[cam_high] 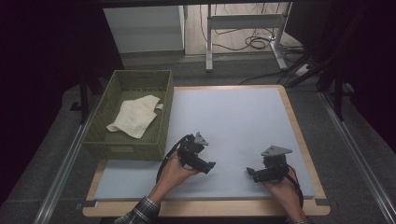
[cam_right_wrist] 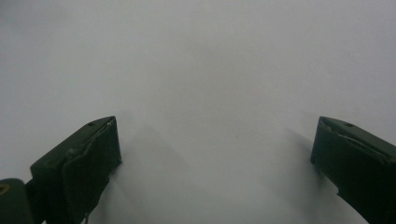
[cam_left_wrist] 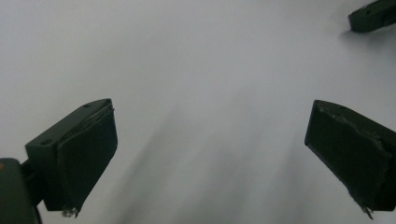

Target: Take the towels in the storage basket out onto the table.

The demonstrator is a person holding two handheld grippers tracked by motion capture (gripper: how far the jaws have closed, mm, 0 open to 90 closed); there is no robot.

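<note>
A cream cloth [cam_high: 135,116] lies crumpled inside a green woven basket [cam_high: 108,140] at the table's left. My left gripper [cam_high: 211,165] rests low on the pale blue mat [cam_high: 229,121], just right of the basket's near corner, pointing right. In the left gripper view its jaws stand wide apart with nothing between them [cam_left_wrist: 210,154], and a tip of the other gripper [cam_left_wrist: 373,16] shows at top right. My right gripper [cam_high: 250,172] sits near the mat's front right, pointing left, held by a hand. Its jaws are spread wide over bare mat [cam_right_wrist: 215,163].
The mat covers a wooden table [cam_high: 205,208] with a rim along the front and right. Beyond the table stand a white cabinet [cam_high: 144,28], a metal desk frame [cam_high: 245,23] and floor cables [cam_high: 257,42]. Metal rails [cam_high: 60,172] run along both sides.
</note>
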